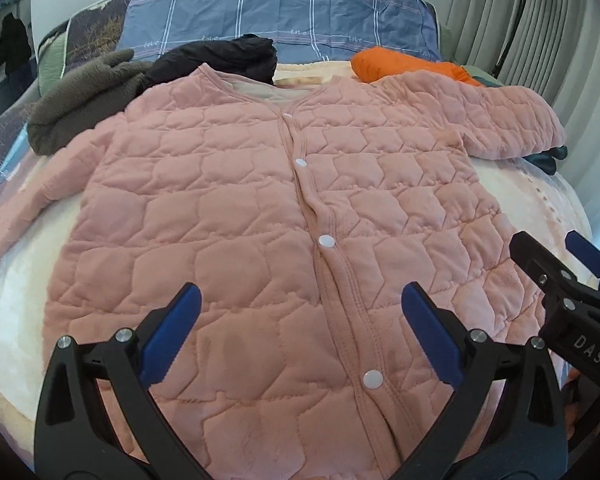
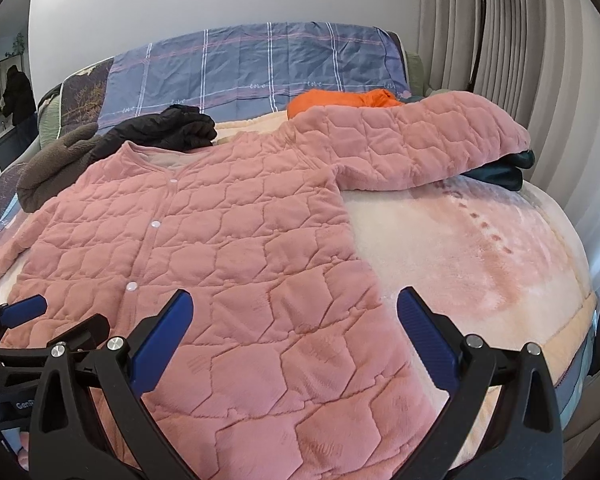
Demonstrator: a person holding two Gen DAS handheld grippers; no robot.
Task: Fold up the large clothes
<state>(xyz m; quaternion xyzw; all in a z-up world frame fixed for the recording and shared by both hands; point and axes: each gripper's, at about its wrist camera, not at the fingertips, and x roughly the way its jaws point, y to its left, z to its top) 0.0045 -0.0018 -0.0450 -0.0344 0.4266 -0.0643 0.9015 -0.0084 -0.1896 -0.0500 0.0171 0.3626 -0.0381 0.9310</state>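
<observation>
**Pink quilted jacket lay spread on the bed, both grippers released above its hem**

The pink quilted jacket lay front up on the bed's pale plush blanket, buttoned shut along its row of white snaps. Its sleeves stretched out to either side; one sleeve rested on a dark teal garment near the bed's edge. The left gripper hovered over the lower front of the jacket, jaws spread wide and grasping nothing. The right gripper hung just beside it over the jacket's hem and side edge, also spread and empty. Beyond the collar sat a grey fleece garment, a black garment and an orange garment, before a blue plaid pillow.
</observation>
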